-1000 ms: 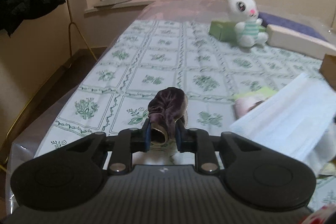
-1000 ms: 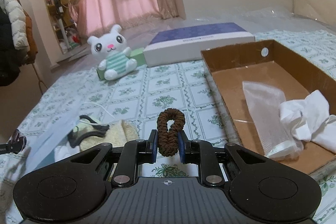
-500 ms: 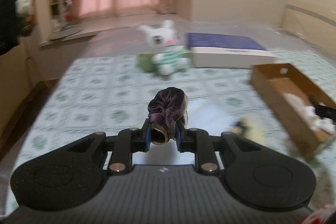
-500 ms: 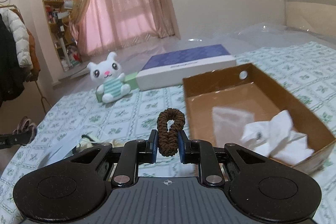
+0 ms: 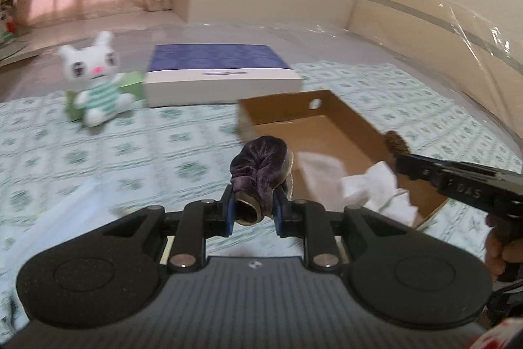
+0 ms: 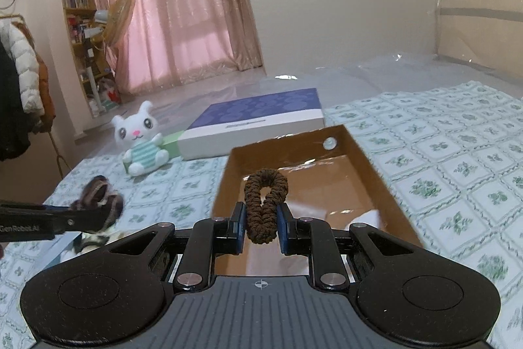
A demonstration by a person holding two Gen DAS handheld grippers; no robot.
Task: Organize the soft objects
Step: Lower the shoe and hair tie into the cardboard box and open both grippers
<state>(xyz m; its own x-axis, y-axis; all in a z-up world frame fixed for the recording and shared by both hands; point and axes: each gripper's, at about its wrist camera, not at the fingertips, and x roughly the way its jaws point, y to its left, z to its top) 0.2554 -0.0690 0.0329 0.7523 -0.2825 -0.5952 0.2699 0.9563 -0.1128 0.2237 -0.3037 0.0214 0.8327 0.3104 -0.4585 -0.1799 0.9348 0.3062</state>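
Observation:
My left gripper [image 5: 253, 213] is shut on a dark purple velvet scrunchie [image 5: 260, 167], held above the bed just left of the open cardboard box [image 5: 307, 105]. My right gripper [image 6: 261, 226] is shut on a brown scrunchie [image 6: 265, 205], held over the near end of the same box [image 6: 235, 159]. White crumpled cloth [image 5: 372, 185] and a clear plastic bag [image 5: 318, 165] lie inside the box. In the left wrist view the right gripper [image 5: 397, 161] comes in from the right with the brown scrunchie [image 5: 396, 143]. The right wrist view shows the left gripper [image 6: 98, 211] with the purple scrunchie [image 6: 96, 193] at the left.
A white plush rabbit [image 6: 140, 141] sits against a green box [image 6: 171, 141] at the far side of the bed. A flat blue-and-white box [image 6: 258, 120] lies beside it. A white sheet [image 5: 62, 218] lies at the near left. Jackets [image 6: 19, 90] hang at the left.
My left gripper swung right with the purple scrunchie, from the bed's left edge toward the box. My right gripper moved forward over the box's near end with the brown scrunchie.

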